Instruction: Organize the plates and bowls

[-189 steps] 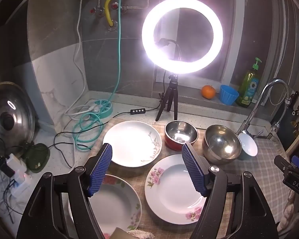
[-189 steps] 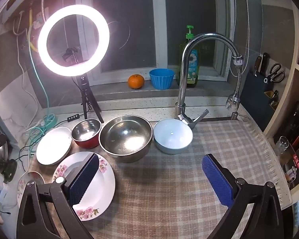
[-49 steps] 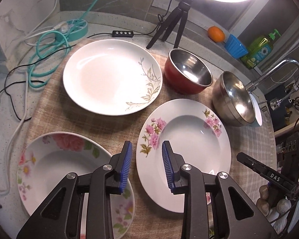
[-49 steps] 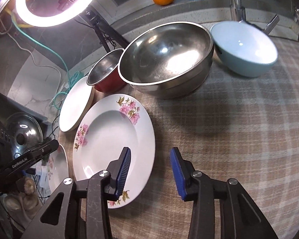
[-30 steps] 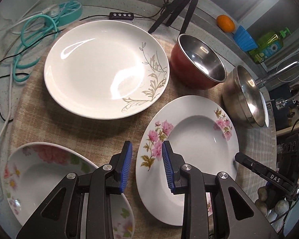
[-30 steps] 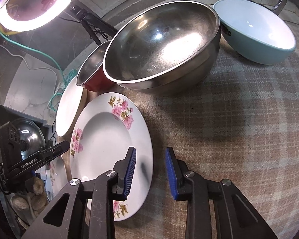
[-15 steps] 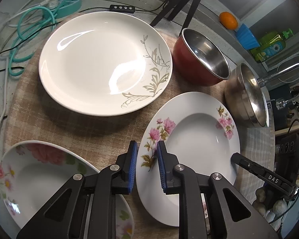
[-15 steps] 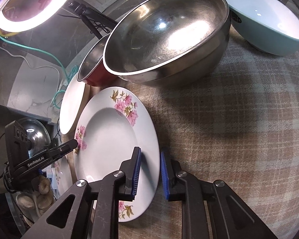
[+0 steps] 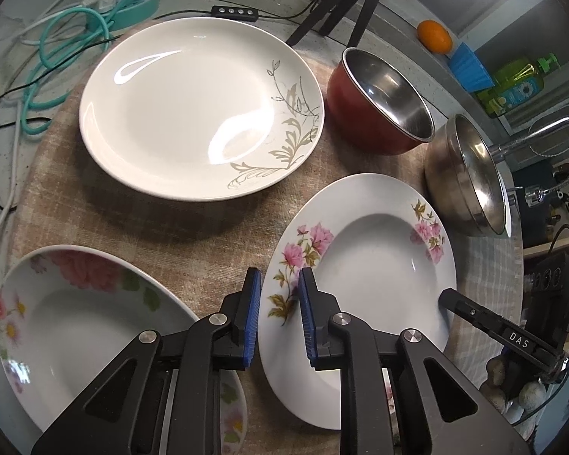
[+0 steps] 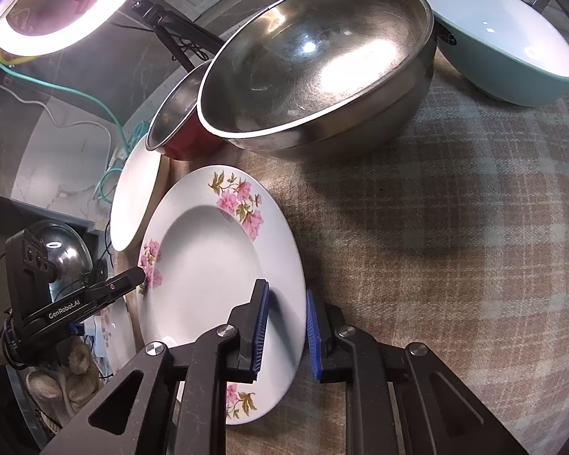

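The white deep plate with pink flowers lies on the beige checked cloth, just before the large steel bowl. The left gripper and right gripper clamp its opposite rims.

Ring light cut off at frame's edge

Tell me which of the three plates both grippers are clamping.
The pink-flower plate, between the leaf-pattern plate and big steel bowl. Left gripper pinches one rim, right gripper the opposite; the other plates are untouched.
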Demonstrator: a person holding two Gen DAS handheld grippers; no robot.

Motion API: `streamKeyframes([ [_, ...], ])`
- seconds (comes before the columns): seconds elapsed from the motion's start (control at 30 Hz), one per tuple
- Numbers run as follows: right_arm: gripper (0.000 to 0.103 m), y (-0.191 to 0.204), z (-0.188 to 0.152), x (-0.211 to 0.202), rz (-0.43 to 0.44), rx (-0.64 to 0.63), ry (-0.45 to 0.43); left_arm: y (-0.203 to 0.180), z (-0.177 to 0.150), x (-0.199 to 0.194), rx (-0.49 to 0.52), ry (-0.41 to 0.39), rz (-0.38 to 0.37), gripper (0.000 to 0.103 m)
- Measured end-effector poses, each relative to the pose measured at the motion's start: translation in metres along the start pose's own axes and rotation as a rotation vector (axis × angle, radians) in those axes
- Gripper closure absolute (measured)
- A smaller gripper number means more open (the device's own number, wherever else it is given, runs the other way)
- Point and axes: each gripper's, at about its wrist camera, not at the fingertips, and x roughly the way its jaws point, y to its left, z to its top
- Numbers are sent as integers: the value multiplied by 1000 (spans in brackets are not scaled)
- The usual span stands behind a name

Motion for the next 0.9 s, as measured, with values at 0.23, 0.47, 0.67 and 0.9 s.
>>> streamKeyframes([
  [0.23,86,-4,-6,-6,-9,-3,1,-9,-11,0,3,7,7,85],
  [0.47,86,-11,-15,-14,-15,-4,-4,-18,-24,-2,12,12,8,85],
  [0.67,85,-17,-23,-19,-20,-1,-7,-24,-37,-4,19,17,5,85],
  [0.9,85,-24,-31,-24,-26,9,-14,-30,-45,-4,27,22,5,85],
])
